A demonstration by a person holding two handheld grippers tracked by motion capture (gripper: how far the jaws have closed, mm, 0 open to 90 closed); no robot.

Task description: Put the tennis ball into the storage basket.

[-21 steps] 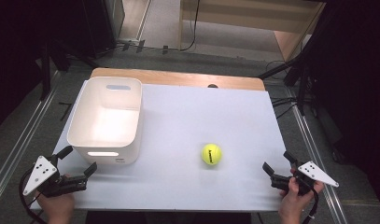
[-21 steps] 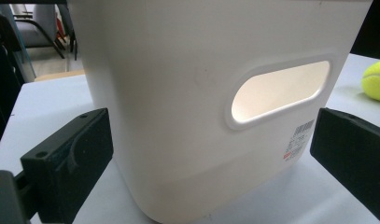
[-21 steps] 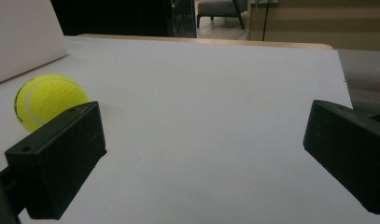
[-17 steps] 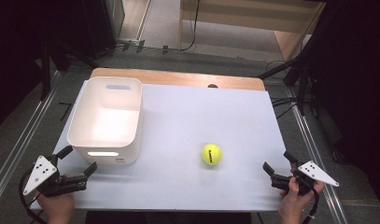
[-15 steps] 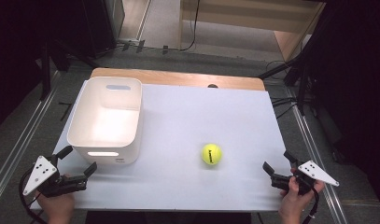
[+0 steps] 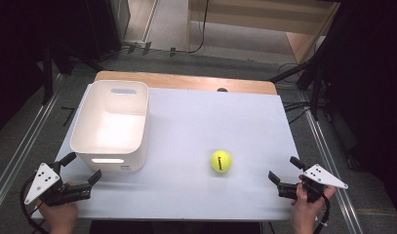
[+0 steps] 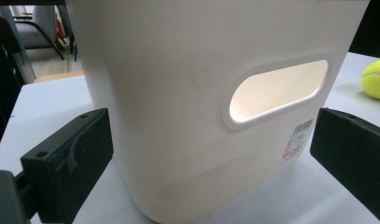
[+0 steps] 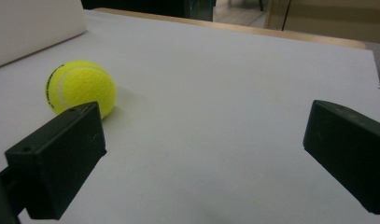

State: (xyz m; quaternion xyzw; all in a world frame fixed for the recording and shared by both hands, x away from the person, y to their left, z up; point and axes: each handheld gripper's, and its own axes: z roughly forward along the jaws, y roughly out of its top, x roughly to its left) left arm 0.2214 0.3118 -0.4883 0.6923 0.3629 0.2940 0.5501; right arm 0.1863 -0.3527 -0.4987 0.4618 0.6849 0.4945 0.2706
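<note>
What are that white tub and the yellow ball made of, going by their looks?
The white tub looks like moulded plastic with a smooth, slightly matt finish: rounded corners, a cut-out handle slot, light glowing through its wall, and a barcode sticker. The yellow ball looks like a tennis ball, felt-covered: fuzzy, dull surface with a pale curved seam, clearest in the right gripper view. What lies under the felt cannot be seen.

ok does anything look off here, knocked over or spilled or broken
Nothing stands out. The white bin stands upright on the table and looks empty and undamaged. The tennis ball lies loose on the bare surface to its right, touching nothing. The left gripper and right gripper are both open and hold nothing.
</note>
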